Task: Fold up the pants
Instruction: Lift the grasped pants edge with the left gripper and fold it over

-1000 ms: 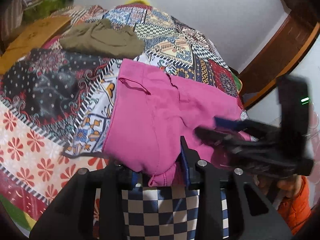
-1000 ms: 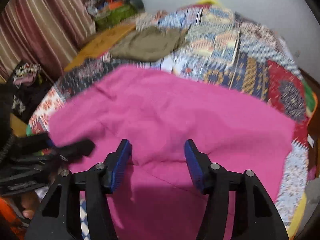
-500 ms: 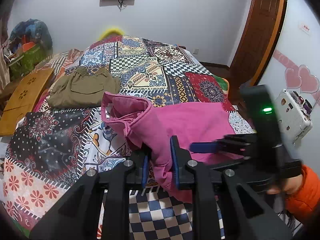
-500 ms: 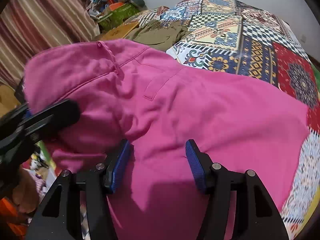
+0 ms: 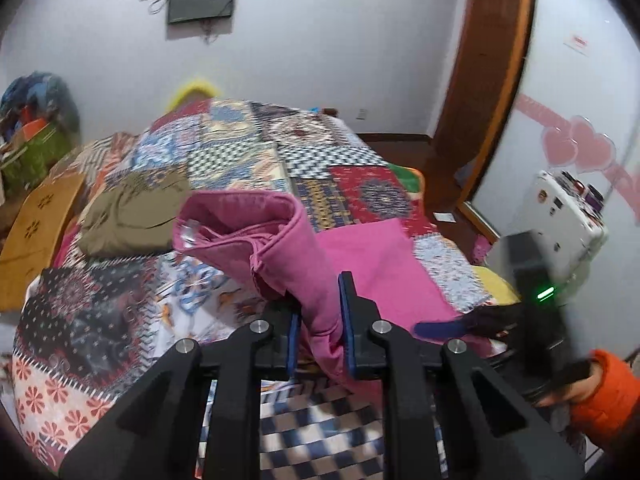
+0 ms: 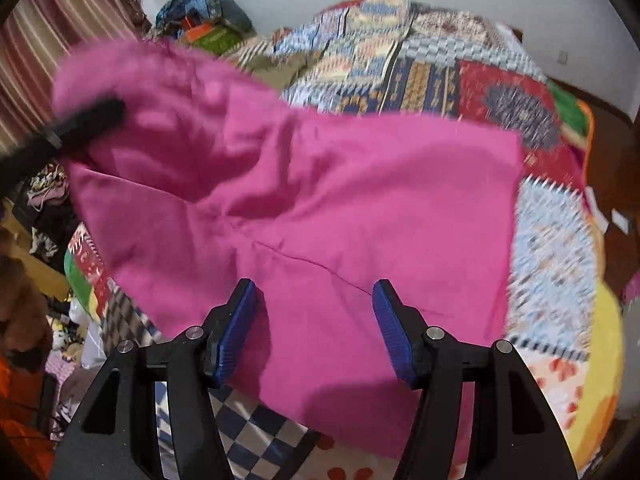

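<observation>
Pink pants (image 5: 288,248) lie on a patchwork bedspread (image 5: 348,176). My left gripper (image 5: 319,320) is shut on a bunched waist end of the pants and holds it lifted above the bed. In the right wrist view the pants (image 6: 340,200) spread wide, their left part raised and blurred. My right gripper (image 6: 314,328) is open, its blue pads just over the near part of the pink cloth. The right gripper also shows in the left wrist view (image 5: 448,326) at the right, low over the cloth.
Folded olive pants (image 5: 132,216) lie on the bed's far left. A wooden board (image 5: 36,224) leans beside the bed. A white box (image 5: 568,220) stands at the right by a wall. A door frame (image 5: 492,60) is at the back right.
My left gripper has lifted the waist end of the pink pants higher and carried it across. The cloth now drapes in a raised fold. My right gripper stays open over the cloth.
</observation>
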